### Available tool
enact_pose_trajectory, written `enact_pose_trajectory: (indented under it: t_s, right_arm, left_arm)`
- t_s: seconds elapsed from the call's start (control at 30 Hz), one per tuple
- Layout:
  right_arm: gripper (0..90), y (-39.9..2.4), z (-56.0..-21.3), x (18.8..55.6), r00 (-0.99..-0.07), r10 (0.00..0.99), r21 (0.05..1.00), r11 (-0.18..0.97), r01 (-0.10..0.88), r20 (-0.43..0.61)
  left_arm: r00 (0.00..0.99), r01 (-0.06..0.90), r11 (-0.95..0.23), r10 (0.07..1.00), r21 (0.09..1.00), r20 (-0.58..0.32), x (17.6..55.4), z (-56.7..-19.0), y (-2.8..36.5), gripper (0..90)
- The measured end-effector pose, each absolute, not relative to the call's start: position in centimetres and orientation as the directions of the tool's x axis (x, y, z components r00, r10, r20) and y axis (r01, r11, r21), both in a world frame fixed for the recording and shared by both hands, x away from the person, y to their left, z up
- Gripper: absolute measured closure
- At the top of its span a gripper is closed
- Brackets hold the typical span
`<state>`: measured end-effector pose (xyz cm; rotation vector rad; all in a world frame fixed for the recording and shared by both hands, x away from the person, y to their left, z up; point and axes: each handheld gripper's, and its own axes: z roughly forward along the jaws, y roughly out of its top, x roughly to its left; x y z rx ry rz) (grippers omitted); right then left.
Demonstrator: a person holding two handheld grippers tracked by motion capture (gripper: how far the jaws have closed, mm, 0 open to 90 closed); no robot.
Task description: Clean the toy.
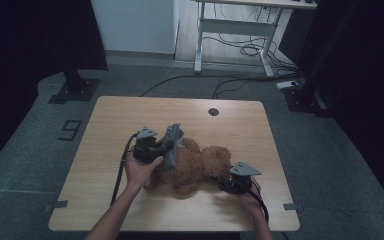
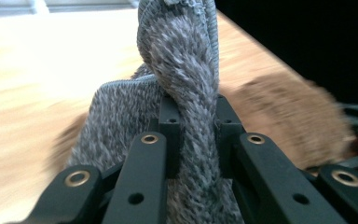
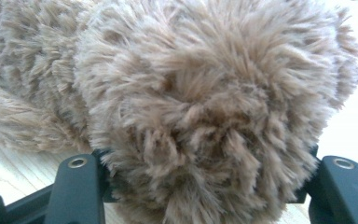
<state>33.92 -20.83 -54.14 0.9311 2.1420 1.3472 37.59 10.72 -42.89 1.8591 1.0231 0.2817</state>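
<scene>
Left gripper [image 2: 193, 121] first: its black jaws are pinched tight on a bunched fold of the grey knitted garment [image 2: 182, 84], the cloth rising in a thick twist between the pads and spilling down either side of them. In the high view that left gripper [image 1: 155, 148] sits at the left end of the teddy bear [image 1: 195, 167], with the grey knit [image 1: 172, 145] pulled up in a peak above the bear's body and the left hand [image 1: 139, 172] wrapped around the gripper from below.

Over to the right gripper [image 3: 200, 186]: its jaws stand partway apart and clamp a round, shaggy part of the brown plush [image 3: 205, 93], fur bulging out over both jaws. Which part of the bear that is, hard to say up close. From above, the right gripper [image 1: 232, 182] is pressed in at the bear's right end, near the table's front edge.

The bear lies on its side across the middle of the light wooden table [image 1: 130, 115], the garment at its left half. A round cable hole [image 1: 213, 111] sits near the far edge.
</scene>
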Motion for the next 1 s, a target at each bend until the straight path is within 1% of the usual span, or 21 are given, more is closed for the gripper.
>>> enact_pose_trajectory:
  t_s: [0.13, 0.17, 0.2, 0.33, 0.43, 0.57, 0.67, 0.7, 0.73, 0.77, 0.83, 0.9, 0.93, 1.0]
  right_arm:
    - [35.9, -20.8, -54.1, 33.9, -0.676, 0.736, 0.904, 0.297, 0.307, -0.012]
    - [35.9, -20.8, -54.1, 33.9, -0.676, 0.737, 0.905, 0.297, 0.305, -0.014]
    - [35.9, -20.8, -54.1, 33.9, -0.676, 0.737, 0.905, 0.297, 0.305, -0.014]
    - [35.9, -20.8, -54.1, 33.9, -0.677, 0.736, 0.904, 0.298, 0.306, -0.013]
    - [35.9, -20.8, -54.2, 33.9, -0.677, 0.736, 0.904, 0.297, 0.307, -0.012]
    - [35.7, -21.0, -54.3, 34.0, -0.677, 0.736, 0.903, 0.295, 0.313, -0.006]
    - [35.7, -20.9, -54.3, 33.9, -0.675, 0.738, 0.903, 0.297, 0.309, -0.012]
    - [35.8, -20.9, -54.3, 33.9, -0.674, 0.738, 0.903, 0.296, 0.31, -0.01]
    - [35.8, -20.9, -54.3, 33.9, -0.674, 0.738, 0.903, 0.296, 0.31, -0.01]
    - [35.8, -20.9, -54.3, 33.9, -0.674, 0.739, 0.903, 0.297, 0.312, -0.01]
    - [35.7, -20.9, -54.3, 33.9, -0.674, 0.738, 0.904, 0.294, 0.311, -0.008]
    - [35.7, -20.8, -54.3, 33.9, -0.677, 0.736, 0.905, 0.295, 0.307, -0.01]
    - [35.7, -20.8, -54.3, 33.9, -0.677, 0.736, 0.905, 0.295, 0.307, -0.01]
    - [35.7, -20.8, -54.3, 33.9, -0.676, 0.737, 0.906, 0.291, 0.307, -0.007]
  left_arm:
    - [0.687, 0.49, -0.237, 0.697, 0.839, -0.204, 37.5, -42.0, 6.0, 78.1]
    - [0.716, 0.478, -0.261, 0.669, 0.839, -0.2, 37.5, -42.0, 3.7, 78.1]
    - [0.716, 0.478, -0.261, 0.669, 0.839, -0.2, 37.5, -42.0, 3.7, 78.0]
    - [0.76, 0.472, -0.337, 0.624, 0.814, -0.183, 37.8, -42.9, -1.9, 78.0]
    - [0.76, 0.493, -0.378, 0.625, 0.784, -0.176, 38.2, -44.3, -3.6, 77.8]
    - [0.747, 0.522, -0.342, 0.625, 0.781, -0.227, 38.7, -45.3, -3.1, 77.8]
    - [0.73, 0.528, -0.331, 0.647, 0.782, -0.22, 38.7, -45.2, -2.1, 77.8]
    - [0.711, 0.528, -0.335, 0.677, 0.781, -0.19, 38.9, -45.2, -1.1, 77.8]
    - [0.711, 0.528, -0.335, 0.677, 0.781, -0.19, 38.9, -45.2, -1.1, 77.8]
    - [0.693, 0.534, -0.34, 0.7, 0.774, -0.171, 39.0, -45.3, -0.4, 77.8]
    - [0.671, 0.561, -0.335, 0.719, 0.757, -0.18, 39.5, -45.8, 1.1, 77.8]
    - [0.656, 0.574, -0.308, 0.728, 0.759, -0.2, 39.7, -45.9, 2.9, 77.9]
    - [0.656, 0.574, -0.308, 0.728, 0.759, -0.2, 39.7, -45.9, 2.9, 77.8]
    - [0.643, 0.564, -0.309, 0.746, 0.766, -0.173, 39.6, -45.6, 4.0, 77.8]
